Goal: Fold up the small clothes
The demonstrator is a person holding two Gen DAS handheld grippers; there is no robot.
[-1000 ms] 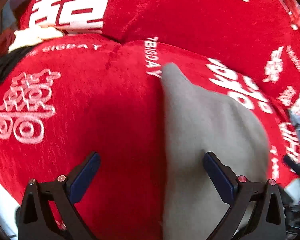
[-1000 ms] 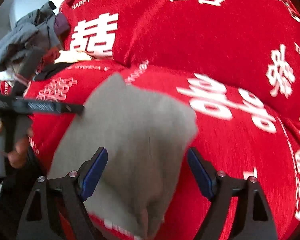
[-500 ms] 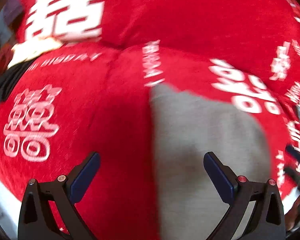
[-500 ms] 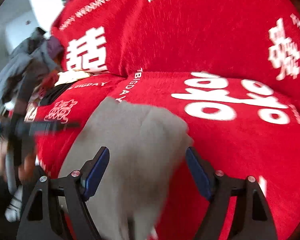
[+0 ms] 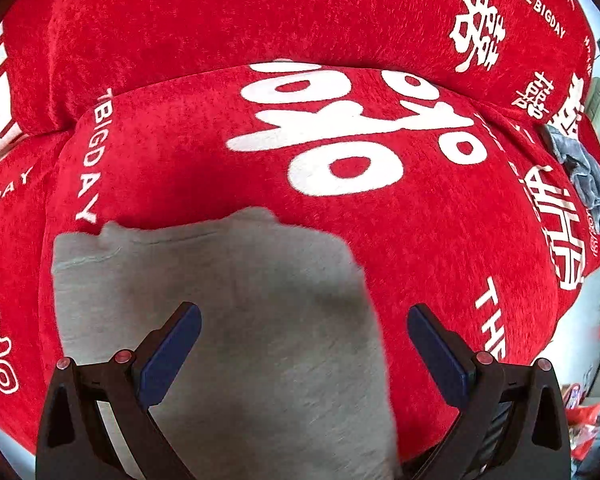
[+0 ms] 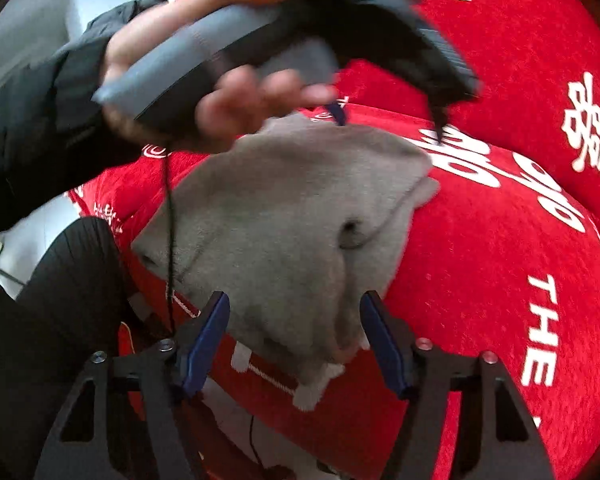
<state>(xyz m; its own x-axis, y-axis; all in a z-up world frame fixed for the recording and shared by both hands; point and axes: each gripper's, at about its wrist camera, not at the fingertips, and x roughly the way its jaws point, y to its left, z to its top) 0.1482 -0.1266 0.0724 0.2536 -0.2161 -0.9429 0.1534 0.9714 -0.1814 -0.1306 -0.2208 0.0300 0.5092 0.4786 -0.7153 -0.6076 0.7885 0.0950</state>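
A small grey garment point(image 5: 228, 300) lies flat on the red seat cushion point(image 5: 380, 240) printed with white characters. My left gripper point(image 5: 304, 344) hovers over it, pointing steeply down, open, with its blue pads apart above the cloth. In the right wrist view the same garment point(image 6: 300, 220) shows a fold line, and its near edge hangs over the cushion's front. My right gripper point(image 6: 296, 340) straddles that near edge; its jaws are closing, with the cloth between them and the pads not pressing on it. A hand holds the left gripper point(image 6: 388, 120) above the garment's far edge.
The red back cushion point(image 5: 260, 12) rises behind the seat. A grey-blue cloth point(image 5: 588, 176) lies at the sofa's right end. A dark-clad leg point(image 6: 72, 280) and a sleeve point(image 6: 40, 112) stand left of the garment. A thin black cord point(image 6: 171, 240) hangs over the cloth.
The left gripper swung right, so the garment now lies squarely under its fingers. The right gripper dropped toward the garment's near edge and its jaws narrowed. The left hand entered the right view.
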